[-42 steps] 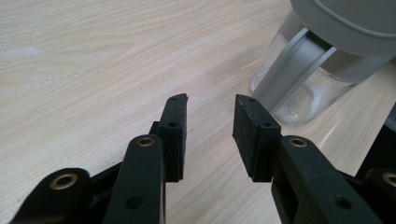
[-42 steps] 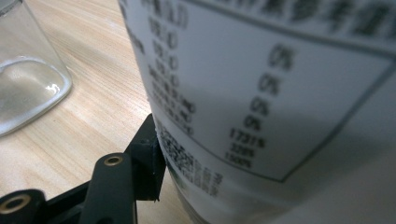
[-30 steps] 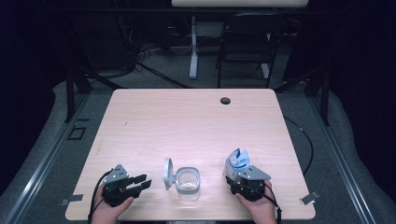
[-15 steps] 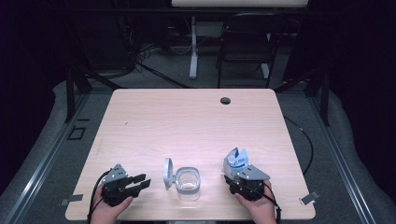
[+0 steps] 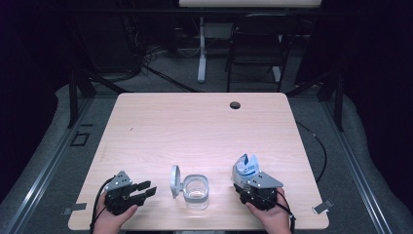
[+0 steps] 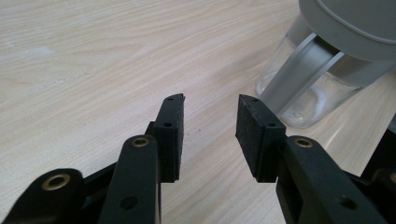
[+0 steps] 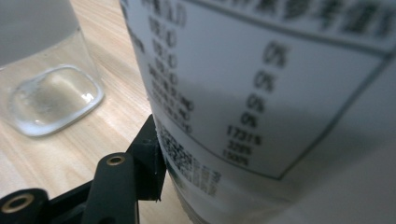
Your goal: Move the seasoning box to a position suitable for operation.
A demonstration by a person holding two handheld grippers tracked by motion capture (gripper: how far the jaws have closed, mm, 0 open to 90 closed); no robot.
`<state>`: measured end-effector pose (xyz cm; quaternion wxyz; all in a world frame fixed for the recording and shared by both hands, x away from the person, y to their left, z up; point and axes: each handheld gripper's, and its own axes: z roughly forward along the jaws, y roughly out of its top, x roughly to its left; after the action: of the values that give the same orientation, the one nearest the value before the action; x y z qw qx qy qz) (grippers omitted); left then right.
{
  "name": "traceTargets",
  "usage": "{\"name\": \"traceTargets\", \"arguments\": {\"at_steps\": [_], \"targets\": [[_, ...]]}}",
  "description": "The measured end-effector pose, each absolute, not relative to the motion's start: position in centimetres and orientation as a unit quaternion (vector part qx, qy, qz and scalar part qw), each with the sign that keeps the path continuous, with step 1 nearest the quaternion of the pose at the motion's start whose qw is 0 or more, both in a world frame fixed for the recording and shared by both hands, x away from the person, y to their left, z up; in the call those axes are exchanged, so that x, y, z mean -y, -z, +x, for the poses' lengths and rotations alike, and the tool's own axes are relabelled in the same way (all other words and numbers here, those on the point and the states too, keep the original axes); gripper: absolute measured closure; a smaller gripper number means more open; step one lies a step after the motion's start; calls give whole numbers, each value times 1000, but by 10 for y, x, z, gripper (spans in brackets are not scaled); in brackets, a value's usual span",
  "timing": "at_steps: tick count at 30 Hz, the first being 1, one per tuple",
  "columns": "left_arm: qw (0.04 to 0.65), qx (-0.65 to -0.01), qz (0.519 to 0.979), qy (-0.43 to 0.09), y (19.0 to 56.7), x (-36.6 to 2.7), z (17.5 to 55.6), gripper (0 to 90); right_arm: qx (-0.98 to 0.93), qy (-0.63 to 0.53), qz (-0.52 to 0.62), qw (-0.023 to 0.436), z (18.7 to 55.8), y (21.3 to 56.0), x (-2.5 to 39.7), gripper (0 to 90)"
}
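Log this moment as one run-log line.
left gripper: open, beside jar | right gripper: shut on white pouch | clear jar: lid open, on table

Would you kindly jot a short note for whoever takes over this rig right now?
Left tool: open, holding nothing, resting on the table left of the clear jar.
Right tool: shut on the white packet, right of the jar.
Jar: near the front edge, its grey lid flipped open.
Done: jar open, packet in hand.
Left, probably: bring the packet over the jar, steady the jar with the left tool.
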<state>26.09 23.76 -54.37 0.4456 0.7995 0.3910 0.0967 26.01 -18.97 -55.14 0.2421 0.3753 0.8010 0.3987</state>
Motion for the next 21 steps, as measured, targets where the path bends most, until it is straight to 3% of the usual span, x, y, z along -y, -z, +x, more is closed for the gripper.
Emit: {"name": "traceTargets", "arguments": {"at_steps": [21], "targets": [[441,-389,801,-109,544,-241,262,603,-837,-378,329,219,271,522,174,447]]}}
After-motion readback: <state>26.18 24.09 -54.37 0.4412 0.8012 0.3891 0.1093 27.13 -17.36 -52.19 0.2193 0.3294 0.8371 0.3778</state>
